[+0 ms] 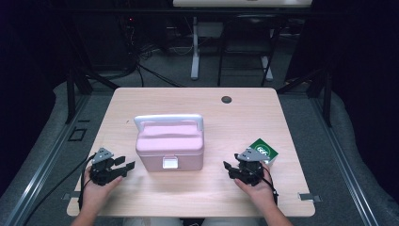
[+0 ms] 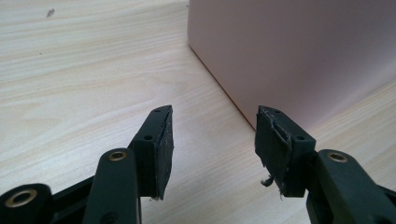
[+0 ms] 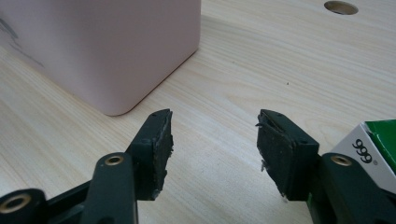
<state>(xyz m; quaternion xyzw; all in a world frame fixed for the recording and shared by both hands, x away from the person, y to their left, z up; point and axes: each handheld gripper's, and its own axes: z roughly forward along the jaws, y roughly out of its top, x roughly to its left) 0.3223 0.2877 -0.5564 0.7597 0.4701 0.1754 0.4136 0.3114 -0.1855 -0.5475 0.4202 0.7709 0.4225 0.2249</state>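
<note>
**Both hand-held grippers open beside the pink box**

The left hand-held gripper rests low on the counter, its black jaws parted with nothing between them. Its rubber pads are worn and frayed at the edges. The right hand-held gripper likewise stands open and empty, jaws pointing toward the box. The box sits between the two grippers, apart from both: smooth matte pink plastic, rounded corners, white handle and front latch. A green-and-white carton lies just beside the right gripper. The counter is pale wood-grain laminate with one round hole.
</note>
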